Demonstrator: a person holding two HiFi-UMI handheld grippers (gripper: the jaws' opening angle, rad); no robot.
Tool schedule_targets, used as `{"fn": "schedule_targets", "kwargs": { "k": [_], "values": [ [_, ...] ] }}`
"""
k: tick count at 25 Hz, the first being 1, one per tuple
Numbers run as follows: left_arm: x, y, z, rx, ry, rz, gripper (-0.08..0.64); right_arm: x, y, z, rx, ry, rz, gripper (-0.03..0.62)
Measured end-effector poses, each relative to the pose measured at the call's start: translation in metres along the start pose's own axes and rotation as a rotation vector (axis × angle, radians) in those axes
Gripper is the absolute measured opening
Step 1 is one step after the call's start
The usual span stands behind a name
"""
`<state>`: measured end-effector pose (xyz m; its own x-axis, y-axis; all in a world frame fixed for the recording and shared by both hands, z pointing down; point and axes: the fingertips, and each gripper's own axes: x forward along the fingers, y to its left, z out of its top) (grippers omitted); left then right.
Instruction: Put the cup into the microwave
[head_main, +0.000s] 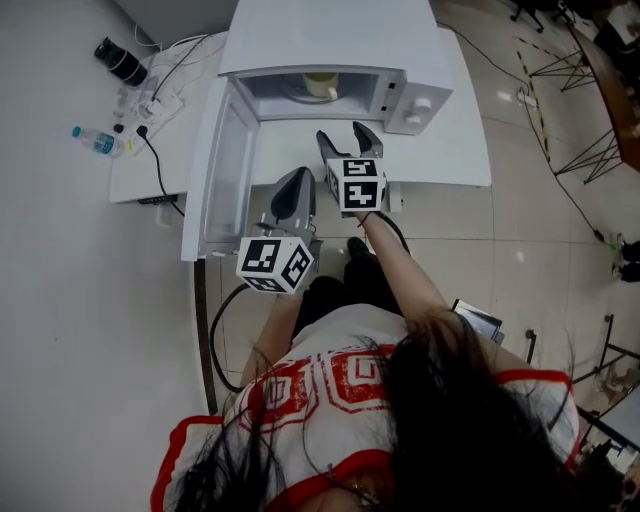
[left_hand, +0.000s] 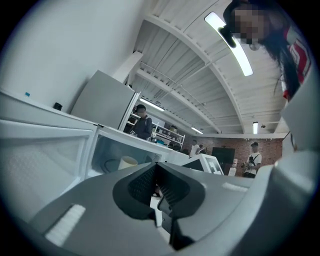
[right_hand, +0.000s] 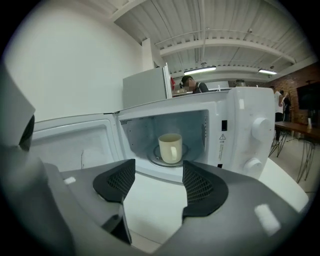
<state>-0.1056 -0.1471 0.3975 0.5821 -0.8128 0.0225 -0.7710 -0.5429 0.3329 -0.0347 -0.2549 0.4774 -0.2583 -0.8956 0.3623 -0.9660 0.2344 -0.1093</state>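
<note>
Cup (right_hand: 171, 147): cream-coloured, plain and straight-sided. It stands upright with its mouth open upward and its loop handle turned toward the oven's opening.
Cup's place: inside the microwave (right_hand: 240, 125), in the middle of the round turntable (right_hand: 152, 159). It is clear of the cavity walls, and nothing grips it.
Microwave: white, with two round knobs on its right panel. It sits at the back edge of the counter (head_main: 470, 150).
Door (head_main: 225, 165): swung wide open to the left, reaching out past the counter's front edge.
Right gripper (right_hand: 159, 175): released, with the dark ribbed pads standing well apart and only bare counter between them. It is over the counter's front part, pointing at the opening, apart from the cup.
Left gripper (left_hand: 156, 167): clenched, pads meeting with nothing between them. It is held beside the open door, near the counter's front edge.
Counter's left side: a water bottle (head_main: 97, 141) and a power strip (head_main: 160, 108) with cables.
</note>
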Motion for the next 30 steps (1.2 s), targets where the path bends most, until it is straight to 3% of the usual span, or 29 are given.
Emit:
{"fn": "schedule_targets", "kwargs": {
  "k": [3, 18, 21, 30],
  "values": [
    [-0.005, -0.009, 0.005, 0.006, 0.002, -0.015, -0.009, -0.02, 0.003, 0.003, 0.004, -0.015, -0.005, 0.248],
    [-0.016, -0.03, 0.024, 0.045, 0.001, -0.072, -0.01, -0.085, 0.026, 0.033, 0.014, -0.144, -0.006, 0.069],
    [-0.02, -0.033, 0.023, 0.051, 0.008, -0.087, -0.009, -0.098, 0.03, 0.038, 0.019, -0.177, -0.021, 0.003],
    [-0.034, -0.041, 0.025, 0.055, -0.001, -0.128, -0.009, -0.133, 0.04, 0.043, 0.07, -0.233, -0.037, 0.002]
  ]
}}
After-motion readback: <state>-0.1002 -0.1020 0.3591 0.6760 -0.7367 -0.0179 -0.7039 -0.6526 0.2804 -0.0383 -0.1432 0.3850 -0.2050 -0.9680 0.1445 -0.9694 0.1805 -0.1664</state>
